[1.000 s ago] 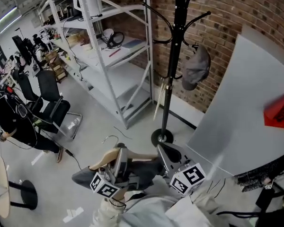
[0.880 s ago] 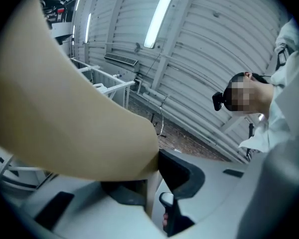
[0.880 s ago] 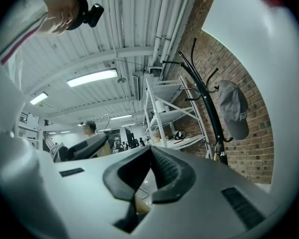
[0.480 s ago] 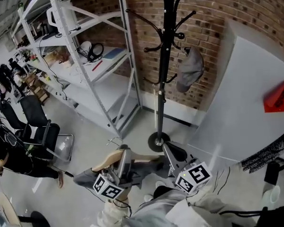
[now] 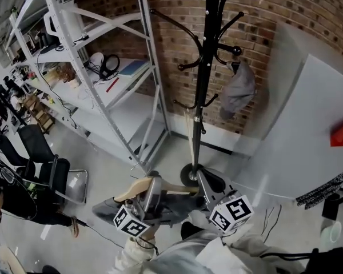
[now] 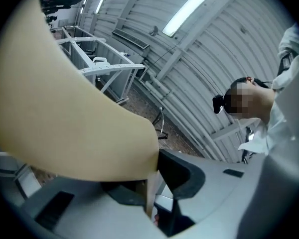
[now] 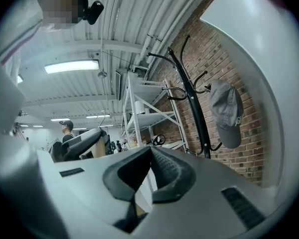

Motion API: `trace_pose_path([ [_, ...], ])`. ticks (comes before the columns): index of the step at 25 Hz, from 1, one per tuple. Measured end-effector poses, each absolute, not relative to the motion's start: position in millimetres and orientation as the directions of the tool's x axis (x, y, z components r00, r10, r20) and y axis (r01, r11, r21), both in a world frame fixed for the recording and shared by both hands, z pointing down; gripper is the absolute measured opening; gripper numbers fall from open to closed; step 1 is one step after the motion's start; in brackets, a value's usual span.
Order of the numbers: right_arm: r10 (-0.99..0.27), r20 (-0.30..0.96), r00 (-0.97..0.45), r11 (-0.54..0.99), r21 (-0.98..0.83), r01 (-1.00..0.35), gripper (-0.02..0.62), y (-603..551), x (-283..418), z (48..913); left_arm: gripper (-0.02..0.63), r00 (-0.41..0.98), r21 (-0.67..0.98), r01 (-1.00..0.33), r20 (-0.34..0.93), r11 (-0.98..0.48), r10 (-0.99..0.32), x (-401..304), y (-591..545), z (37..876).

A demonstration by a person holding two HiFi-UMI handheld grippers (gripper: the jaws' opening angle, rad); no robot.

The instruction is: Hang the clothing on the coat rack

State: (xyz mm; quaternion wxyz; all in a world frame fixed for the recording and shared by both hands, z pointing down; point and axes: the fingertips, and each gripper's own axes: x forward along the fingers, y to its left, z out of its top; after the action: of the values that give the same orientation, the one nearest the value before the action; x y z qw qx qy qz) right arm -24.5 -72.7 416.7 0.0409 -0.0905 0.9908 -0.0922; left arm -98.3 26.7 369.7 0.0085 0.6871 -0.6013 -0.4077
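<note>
A black coat rack (image 5: 201,96) stands against the brick wall, with a grey cap (image 5: 239,90) on one of its right hooks. Low in the head view, my left gripper (image 5: 150,190) is shut on a wooden hanger (image 5: 138,187) that carries grey clothing (image 5: 174,203). The hanger's tan arm (image 6: 65,108) fills the left gripper view, clamped between the jaws of the left gripper (image 6: 157,163). My right gripper (image 5: 201,181) is at the hanger's other end, and its pads (image 7: 162,171) meet over tan wood and dark cloth. The right gripper view shows the rack (image 7: 194,108) and cap (image 7: 228,113) ahead.
White metal shelving (image 5: 103,67) stands left of the rack. A large grey panel (image 5: 308,124) leans at the right. The rack's round base (image 5: 190,174) sits on the floor just beyond the grippers. Black office chairs (image 5: 43,153) and a person are at the far left.
The view has swung and come nearer the rack, whose base now lies just beyond the grippers. Both grippers keep the same hold on the hanger.
</note>
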Motion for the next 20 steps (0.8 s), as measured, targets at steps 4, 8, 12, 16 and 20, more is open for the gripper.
trace_pose_path([
  [4, -0.240, -0.090, -0.967, 0.956, -0.196, -0.219, 0.025, -108.2, -50.7, 414.2, 0.091, -0.011, 0.515, -0.790, -0.554, -0.332, -0.833, -123.4, -9.0, 369.2],
  [8, -0.295, -0.104, -0.950, 0.943, -0.191, -0.272, 0.025, -142.3, -66.4, 409.1, 0.091, 0.041, 0.512, -0.771, -0.554, -0.379, -0.832, -139.7, -43.7, 364.9],
  [12, -0.337, -0.107, -0.935, 0.931, -0.186, -0.314, 0.025, -173.4, -78.8, 406.4, 0.091, 0.097, 0.501, -0.754, -0.554, -0.425, -0.827, -147.6, -77.7, 362.3],
  [16, -0.362, -0.107, -0.926, 0.922, -0.185, -0.340, 0.025, -196.7, -91.9, 405.6, 0.091, 0.134, 0.497, -0.739, -0.553, -0.454, -0.823, -159.5, -106.8, 362.2],
  [20, -0.388, -0.113, -0.915, 0.914, -0.177, -0.366, 0.025, -214.9, -100.6, 401.2, 0.091, 0.164, 0.487, -0.729, -0.558, -0.481, -0.813, -169.1, -127.4, 358.1],
])
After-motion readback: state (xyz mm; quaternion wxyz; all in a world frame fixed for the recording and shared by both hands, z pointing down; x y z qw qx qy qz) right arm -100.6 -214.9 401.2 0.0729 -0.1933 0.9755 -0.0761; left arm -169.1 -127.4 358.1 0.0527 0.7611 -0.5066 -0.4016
